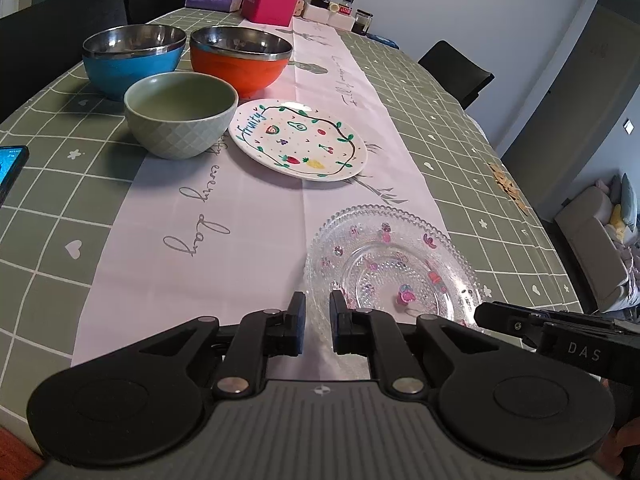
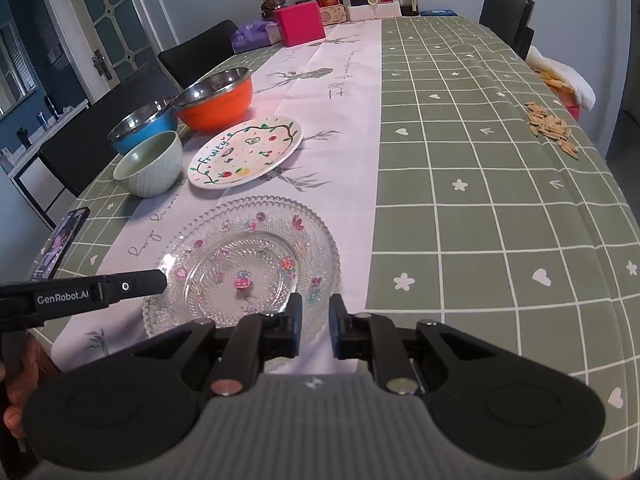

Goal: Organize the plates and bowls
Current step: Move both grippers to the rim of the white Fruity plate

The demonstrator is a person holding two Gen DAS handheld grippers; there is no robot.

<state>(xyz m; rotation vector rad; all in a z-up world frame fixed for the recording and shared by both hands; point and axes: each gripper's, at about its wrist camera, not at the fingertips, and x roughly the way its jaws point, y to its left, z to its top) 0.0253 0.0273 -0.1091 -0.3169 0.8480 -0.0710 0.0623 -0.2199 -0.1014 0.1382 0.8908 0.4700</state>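
Observation:
A clear glass plate (image 1: 400, 264) (image 2: 248, 248) with pink decals lies flat on the white table runner (image 1: 240, 220), closest to me. My left gripper (image 1: 318, 320) is shut on its left rim, and its tip shows in the right wrist view. My right gripper (image 2: 316, 314) stands at the near right rim; the rim lies in the narrow gap between its jaws, and the pads look just clear of it. Behind sit a white fruit-pattern plate (image 1: 300, 140) (image 2: 248, 148), a pale green bowl (image 1: 180, 120), a blue bowl (image 1: 132, 56) and an orange bowl (image 1: 240, 60).
A phone (image 2: 60, 244) lies at the table's left edge. A pink box (image 1: 272, 2), bottles and jars stand at the far end. Seeds (image 2: 552, 126) are scattered on the right. Dark chairs (image 2: 200, 56) line the left side.

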